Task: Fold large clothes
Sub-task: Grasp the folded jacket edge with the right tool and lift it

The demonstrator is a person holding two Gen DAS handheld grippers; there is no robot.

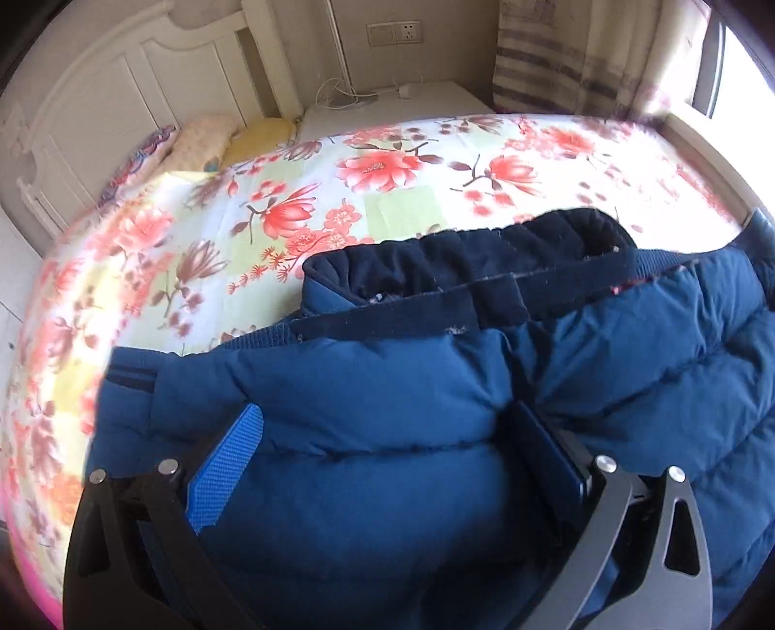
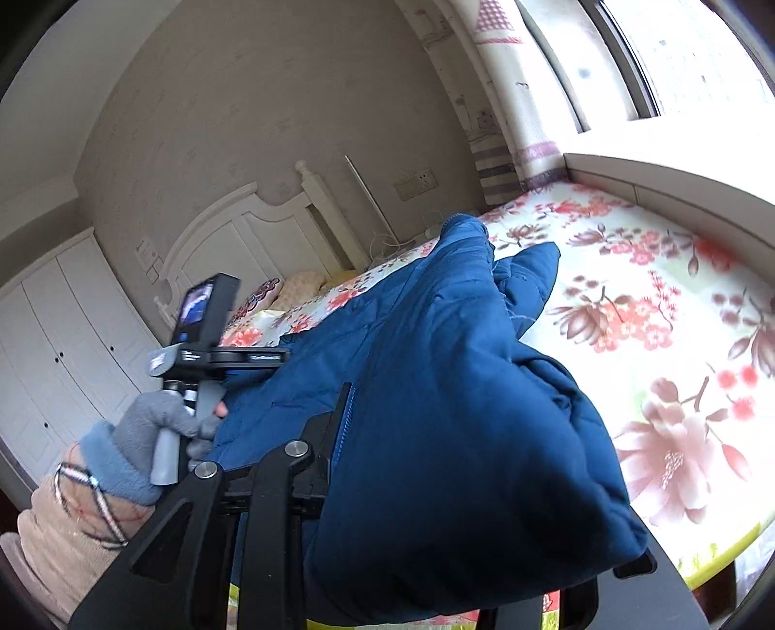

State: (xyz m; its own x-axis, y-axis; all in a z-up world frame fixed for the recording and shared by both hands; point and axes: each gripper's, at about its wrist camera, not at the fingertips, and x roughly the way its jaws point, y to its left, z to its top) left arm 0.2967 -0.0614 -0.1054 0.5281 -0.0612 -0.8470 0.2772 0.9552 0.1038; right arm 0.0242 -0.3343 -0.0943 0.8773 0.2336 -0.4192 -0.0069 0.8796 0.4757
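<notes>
A blue puffy jacket (image 1: 387, 368) with a dark navy collar (image 1: 465, 252) lies partly on the floral bed sheet (image 1: 300, 194). My left gripper (image 1: 385, 412) is shut on a thick bulge of it below the collar, with the blue pad (image 1: 227, 470) on one side and the dark finger (image 1: 547, 450) sunk into the fabric on the other. My right gripper (image 2: 465, 436) is shut on a bunched part of the jacket (image 2: 436, 339), held above the bed. Only its left finger (image 2: 341, 421) shows; the cloth hides the other. A gloved hand (image 2: 155, 426) grips the left gripper's handle.
A white headboard (image 1: 97, 97) and pillows (image 1: 203, 140) stand at the bed's head. A white nightstand (image 1: 411, 97) with cables sits under a wall socket (image 1: 395, 31). A striped curtain (image 1: 557, 58) and window ledge (image 2: 654, 160) border the far side. White wardrobe doors (image 2: 58, 339) lie behind.
</notes>
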